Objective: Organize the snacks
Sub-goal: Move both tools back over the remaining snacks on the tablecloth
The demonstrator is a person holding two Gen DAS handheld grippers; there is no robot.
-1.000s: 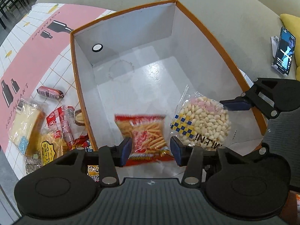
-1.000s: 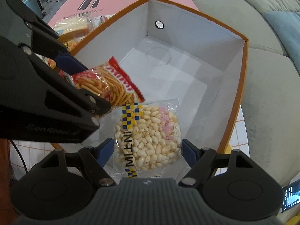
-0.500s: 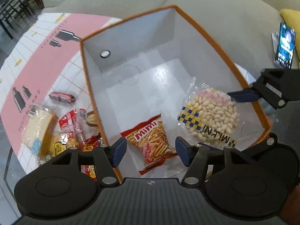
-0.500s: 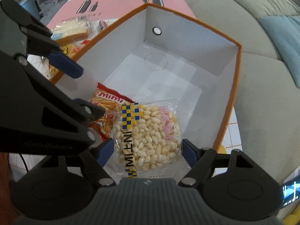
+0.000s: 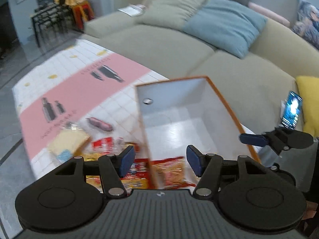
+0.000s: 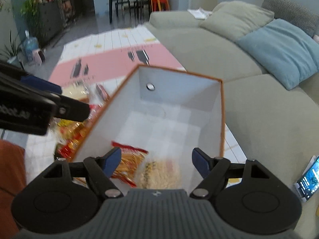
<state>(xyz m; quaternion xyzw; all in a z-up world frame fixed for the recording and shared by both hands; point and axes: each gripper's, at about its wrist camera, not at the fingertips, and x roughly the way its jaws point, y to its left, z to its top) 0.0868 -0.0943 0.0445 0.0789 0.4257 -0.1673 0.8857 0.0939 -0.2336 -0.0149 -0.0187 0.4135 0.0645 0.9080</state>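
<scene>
An orange-edged white box [image 5: 223,101] [image 6: 221,107] stands on the table. Inside it, at the near end, lie a red bag of snack sticks [image 6: 127,165] [image 5: 171,171] and a clear bag of puffed grains [image 6: 159,173], side by side. My left gripper [image 5: 159,160] hangs open above the box's left wall with nothing between its fingers. My right gripper [image 6: 157,162] is open above the two bags, holding nothing. Several loose snacks [image 5: 103,145] [image 6: 73,131] lie on the table left of the box, among them a yellow packet [image 5: 67,143] and a small red sausage [image 5: 99,123].
The table wears a pink-and-white cloth [image 5: 79,87]. A grey sofa [image 5: 179,45] with a blue cushion [image 5: 225,23] runs behind and to the right. A phone [image 5: 292,110] [image 6: 308,179] leans on a stand at the right. A person's orange sleeve [image 6: 10,167] shows at left.
The left gripper let the red snack bag drop into the box beside the grain bag. Both grippers then rose and tipped up, so more of the room shows.
</scene>
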